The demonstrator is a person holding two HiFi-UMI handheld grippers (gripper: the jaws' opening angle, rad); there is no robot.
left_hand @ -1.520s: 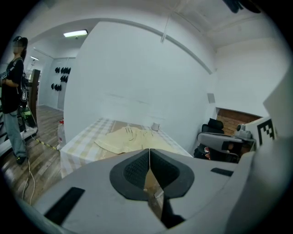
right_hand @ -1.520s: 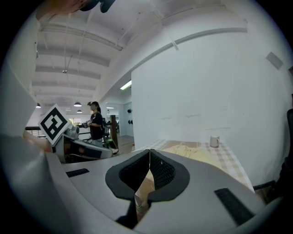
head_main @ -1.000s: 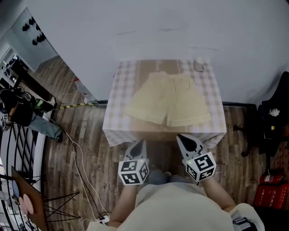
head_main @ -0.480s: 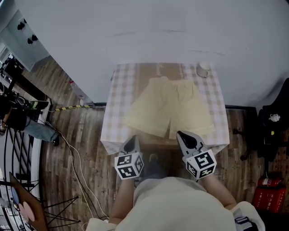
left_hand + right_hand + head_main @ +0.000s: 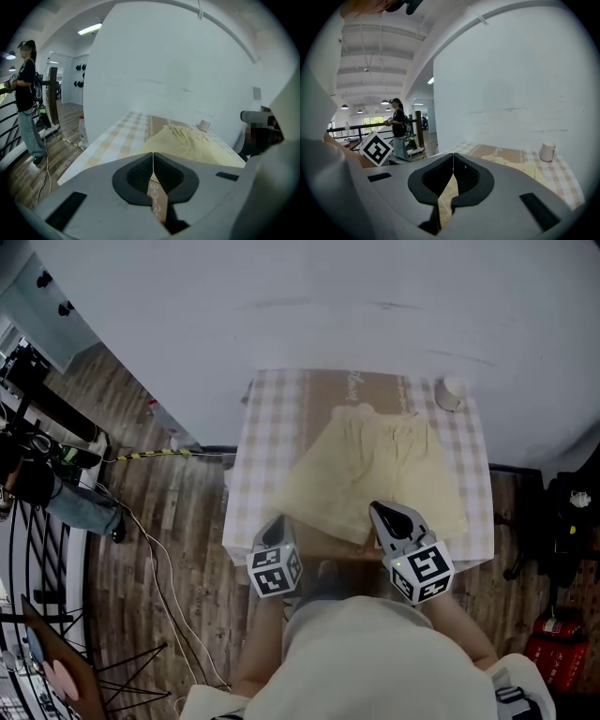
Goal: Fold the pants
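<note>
Pale yellow shorts (image 5: 375,474) lie flat on a small checked table (image 5: 267,446), waistband toward the wall and legs toward me. My left gripper (image 5: 277,526) is at the table's near left edge, just short of the left leg hem, jaws shut and empty. My right gripper (image 5: 380,512) is over the near edge at the right leg hem, also shut with nothing in it. The left gripper view shows the shut left gripper (image 5: 153,154) low before the shorts (image 5: 187,143). The right gripper view shows the shut right gripper (image 5: 453,157) with the shorts (image 5: 525,169) beyond.
A white cup (image 5: 453,392) stands at the table's far right corner, close to the white wall. Cables (image 5: 159,568) run over the wooden floor on the left. A black chair (image 5: 574,512) is at the right. A person (image 5: 26,101) stands far off to the left.
Both grippers have moved forward from in front of the table to its near edge. The left one has also dropped lower. Both jaws stayed shut.
</note>
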